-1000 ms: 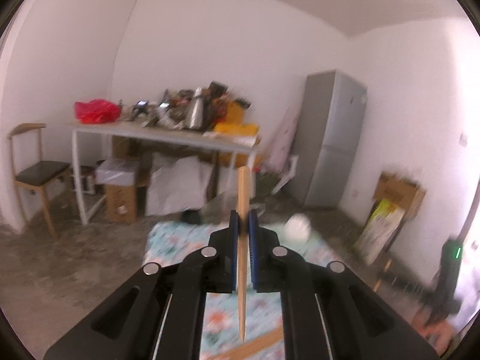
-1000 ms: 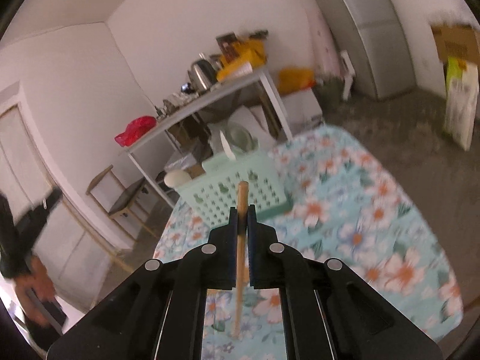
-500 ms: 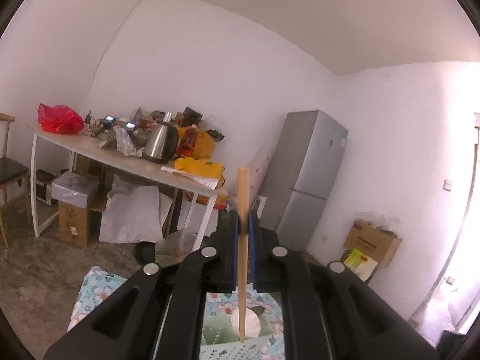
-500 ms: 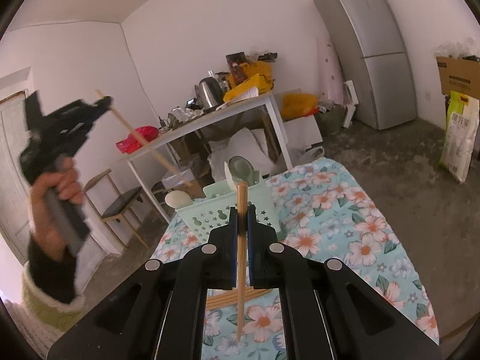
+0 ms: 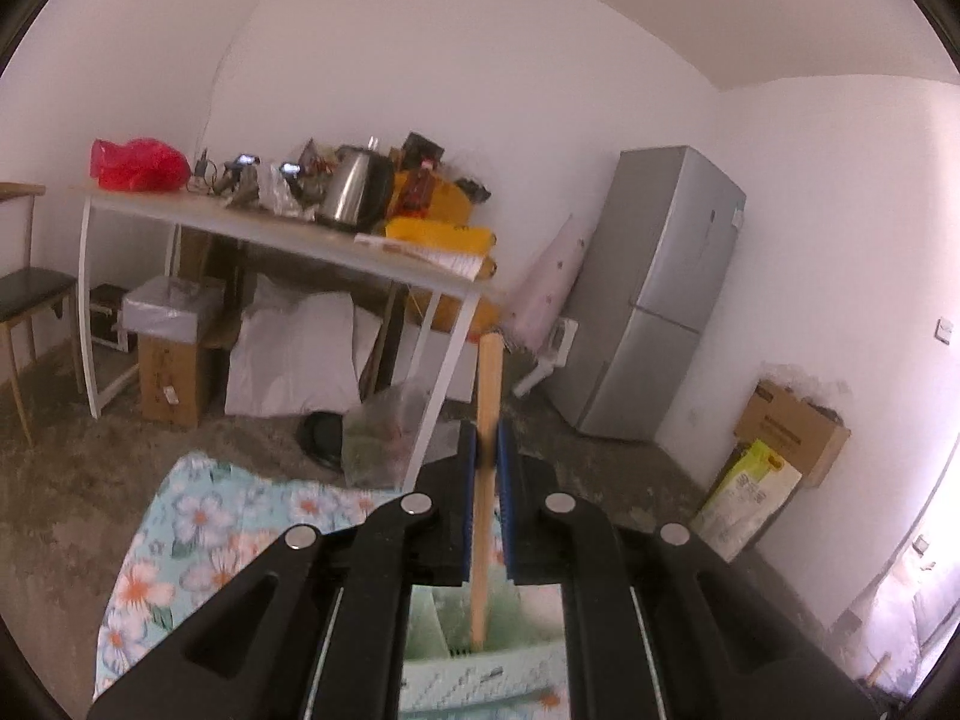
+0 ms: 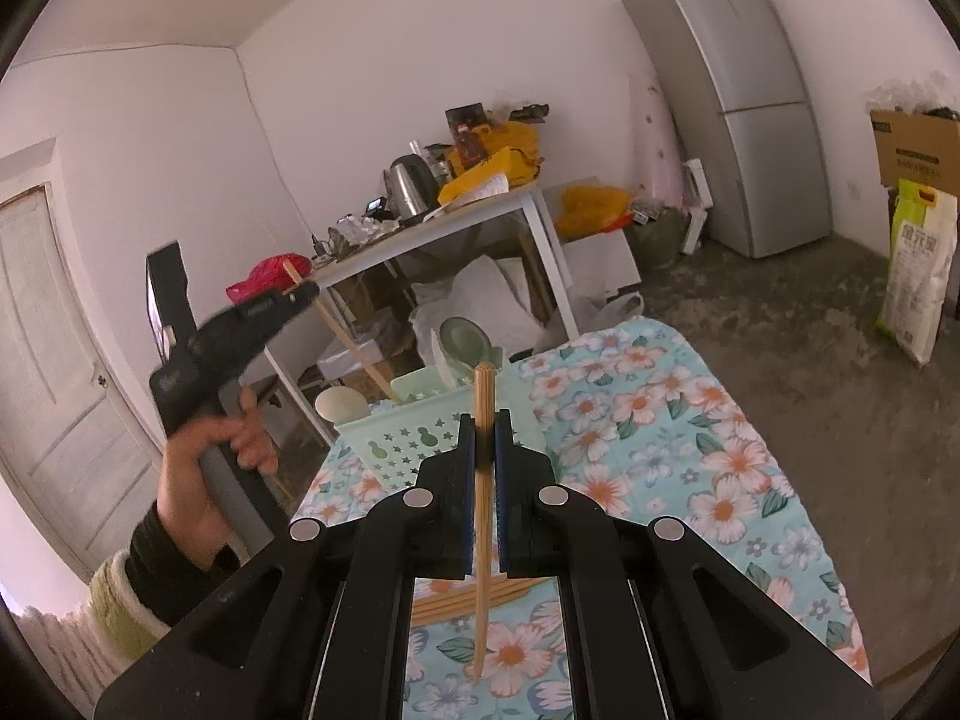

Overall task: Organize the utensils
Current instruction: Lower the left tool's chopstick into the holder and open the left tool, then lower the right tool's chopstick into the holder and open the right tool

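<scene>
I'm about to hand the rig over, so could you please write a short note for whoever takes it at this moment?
Left gripper: shut on a chopstick, lower tip over the green basket.
Right gripper: shut on another chopstick, above the floral cloth.
Basket sits at the cloth's far edge and already holds spoons.
More chopsticks lie on the cloth.
Left to do: drop both held chopsticks into the basket, then collect the loose ones.

I'm in a lived-in home room: grey fridge [image 6: 729,90], cluttered bench [image 5: 300,240] with kettle [image 5: 354,192], wooden chair [image 5: 27,294], cardboard boxes [image 5: 792,429], bare concrete floor [image 6: 780,300].
</scene>
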